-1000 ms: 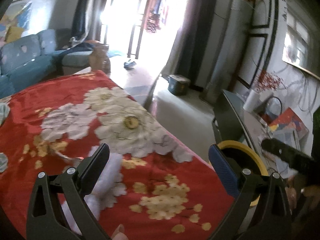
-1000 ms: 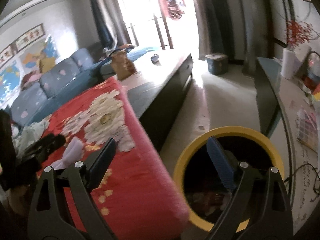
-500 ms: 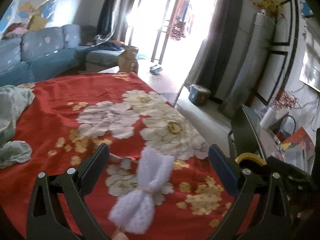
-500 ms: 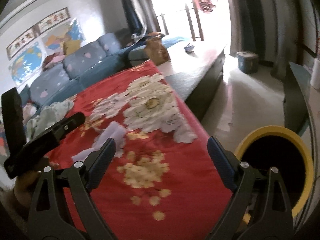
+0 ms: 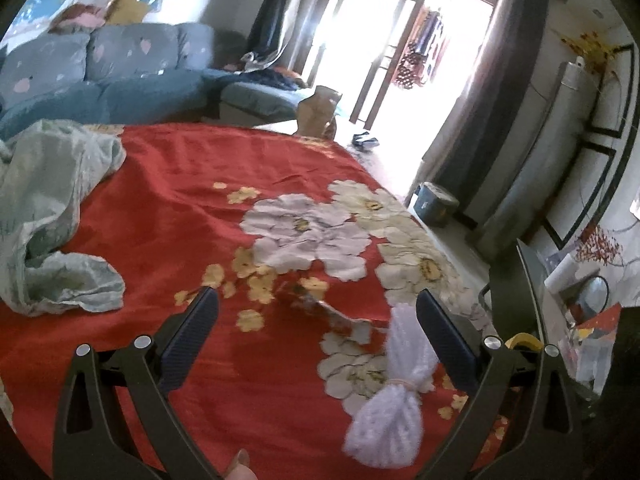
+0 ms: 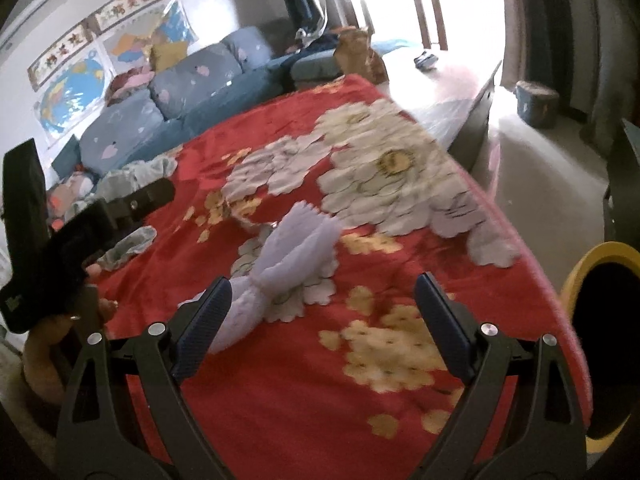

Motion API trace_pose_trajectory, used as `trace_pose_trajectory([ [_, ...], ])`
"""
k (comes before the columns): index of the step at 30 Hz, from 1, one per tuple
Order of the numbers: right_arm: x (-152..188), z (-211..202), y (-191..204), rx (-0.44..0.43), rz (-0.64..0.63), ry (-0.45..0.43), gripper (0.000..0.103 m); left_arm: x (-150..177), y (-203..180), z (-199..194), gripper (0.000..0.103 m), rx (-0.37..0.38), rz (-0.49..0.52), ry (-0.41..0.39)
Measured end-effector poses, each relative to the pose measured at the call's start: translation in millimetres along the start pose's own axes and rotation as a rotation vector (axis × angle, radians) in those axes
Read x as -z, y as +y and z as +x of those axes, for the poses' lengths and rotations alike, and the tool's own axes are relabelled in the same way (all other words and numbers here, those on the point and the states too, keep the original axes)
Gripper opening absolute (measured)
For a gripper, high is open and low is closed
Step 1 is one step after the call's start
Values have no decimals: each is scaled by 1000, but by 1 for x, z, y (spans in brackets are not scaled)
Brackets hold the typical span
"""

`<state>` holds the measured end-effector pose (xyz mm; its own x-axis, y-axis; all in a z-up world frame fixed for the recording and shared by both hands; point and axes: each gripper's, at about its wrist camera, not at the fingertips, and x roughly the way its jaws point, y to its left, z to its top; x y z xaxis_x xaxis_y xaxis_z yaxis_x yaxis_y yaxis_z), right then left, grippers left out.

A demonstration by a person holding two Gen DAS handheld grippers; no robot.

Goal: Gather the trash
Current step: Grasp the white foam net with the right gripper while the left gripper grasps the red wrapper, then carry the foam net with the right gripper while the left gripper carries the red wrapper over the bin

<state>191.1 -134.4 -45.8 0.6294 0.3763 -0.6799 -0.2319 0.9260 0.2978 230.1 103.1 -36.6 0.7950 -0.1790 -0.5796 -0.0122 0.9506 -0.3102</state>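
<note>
A white fluffy bundle tied round its middle (image 5: 394,392) (image 6: 280,268) lies on the red flowered blanket (image 5: 200,208) (image 6: 304,392). My left gripper (image 5: 318,330) hangs open over the blanket, with the bundle low beside its right finger. My right gripper (image 6: 322,322) is open too, and the bundle lies just past its left finger. A yellow-rimmed bin with a dark inside (image 6: 604,344) stands on the floor off the blanket's right edge; in the left wrist view only a sliver of its rim (image 5: 520,340) shows. The left gripper's black body, held by a hand, shows at the left of the right wrist view.
Crumpled pale green cloth (image 5: 48,216) (image 6: 132,176) lies on the blanket's left side. A blue sofa (image 5: 100,76) (image 6: 180,92) stands behind. A brown paper bag (image 5: 318,110) sits at the far end. A glass-topped side table with clutter (image 5: 560,296) is beyond the bin.
Both views have swung left, away from the bin and onto the blanket. The white bundle now sits toward the right in the left wrist view and closer in the right wrist view.
</note>
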Motion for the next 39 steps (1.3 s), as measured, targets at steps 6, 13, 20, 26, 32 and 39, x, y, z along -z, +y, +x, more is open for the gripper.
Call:
trace_pose_trajectory([
  [6,0,33,18,-49,16,73,84,0,27,19,80,57,-117,81],
  [13,11,65,23,-141,48,194,59,6,36,55,62,157,-233,195],
  [20,17,54,20,-202,32,200,13,12,26,89,52,187,-300,266],
  [26,21,38,-2,-163,40,180,9,17,17,106,28,146,-296,274],
  [32,13,16,-22,-124,37,119,9,15,1,99,13,153,-235,249],
  [39,5,-6,-49,-74,65,62,9,12,-34,80,8,187,-126,216],
])
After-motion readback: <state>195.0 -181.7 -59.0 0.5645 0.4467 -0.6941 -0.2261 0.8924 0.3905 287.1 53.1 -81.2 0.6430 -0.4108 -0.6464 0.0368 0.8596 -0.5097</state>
